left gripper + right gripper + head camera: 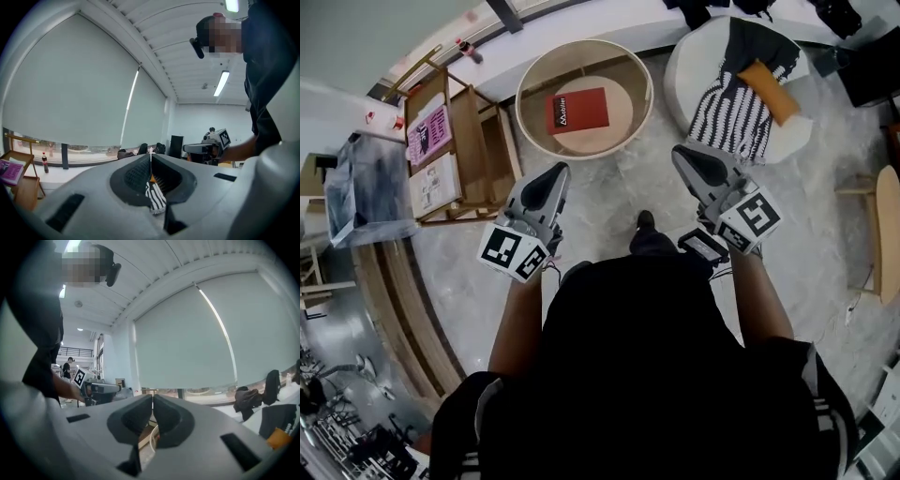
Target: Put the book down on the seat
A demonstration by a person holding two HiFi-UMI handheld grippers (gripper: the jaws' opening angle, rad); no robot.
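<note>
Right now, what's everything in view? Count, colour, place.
book: 1, red, lying flat in the round table
round table: 1, pale wood with a raised rim, top centre
armchair: 1, white, top right
cloth: 1, black-and-white striped, draped on the armchair
cushion: 1, orange, on the cloth
shelf: 1, wooden, left of the round table
magazines: 2, pink and white, on the shelf
bottle: 1, dark, on the window ledge
bin: 1, grey, far left
chair: 1, wooden, right edge
left gripper: 1, grey, shut, empty
right gripper: 1, grey, shut, empty
</note>
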